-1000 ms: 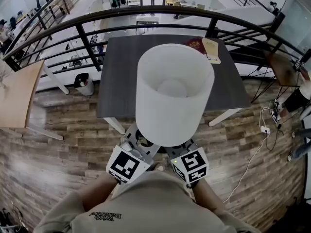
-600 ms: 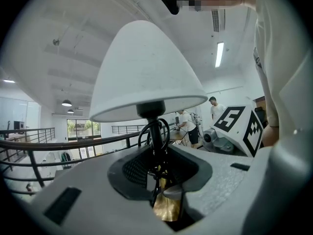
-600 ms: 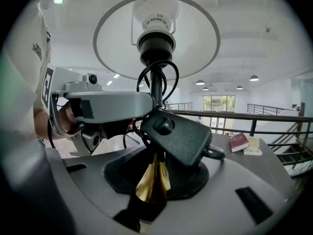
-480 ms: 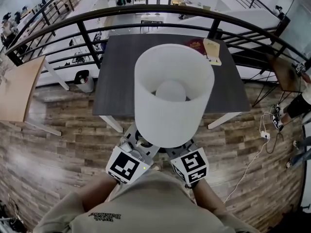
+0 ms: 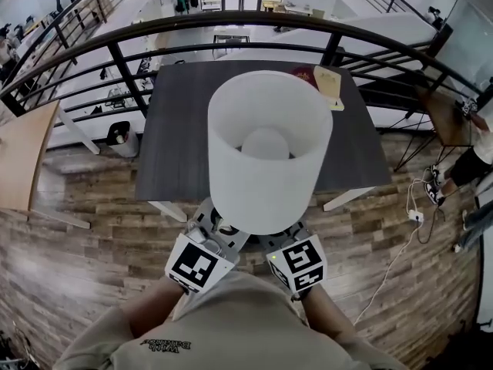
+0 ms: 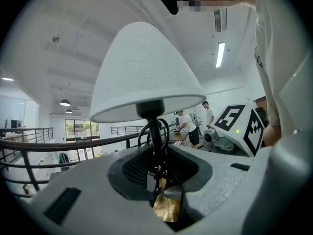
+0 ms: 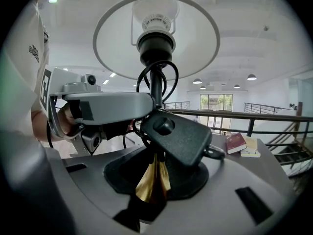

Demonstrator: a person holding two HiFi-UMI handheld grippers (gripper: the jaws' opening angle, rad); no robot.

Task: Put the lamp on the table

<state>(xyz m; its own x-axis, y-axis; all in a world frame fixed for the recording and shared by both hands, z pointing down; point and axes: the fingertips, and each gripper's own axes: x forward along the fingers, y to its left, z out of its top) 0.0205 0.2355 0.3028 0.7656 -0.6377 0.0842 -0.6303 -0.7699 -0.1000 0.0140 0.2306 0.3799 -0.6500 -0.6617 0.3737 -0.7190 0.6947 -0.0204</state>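
Observation:
The lamp's wide white shade (image 5: pixel 269 153) stands upright in front of me, over the near half of the dark grey table (image 5: pixel 173 129). Both grippers hold it from below. My left gripper (image 5: pixel 219 228) and right gripper (image 5: pixel 281 237) are mostly hidden under the shade; only their marker cubes show. In the left gripper view the jaws close on the brass foot (image 6: pixel 166 207) under the black stem and coiled cord (image 6: pixel 154 131). The right gripper view shows the same brass foot (image 7: pixel 152 182) between its jaws, with the black plug (image 7: pixel 176 136) lying over it.
A red book (image 5: pixel 304 73) and a pale book (image 5: pixel 327 83) lie at the table's far right corner. A black railing (image 5: pixel 231 21) runs behind the table. A wooden desk (image 5: pixel 23 153) stands at the left. A white cable (image 5: pixel 400 245) trails on the plank floor at the right.
The table has grown slightly larger and nearer in the head view, and the shade has shifted a little left. Both grippers keep their hold on the lamp.

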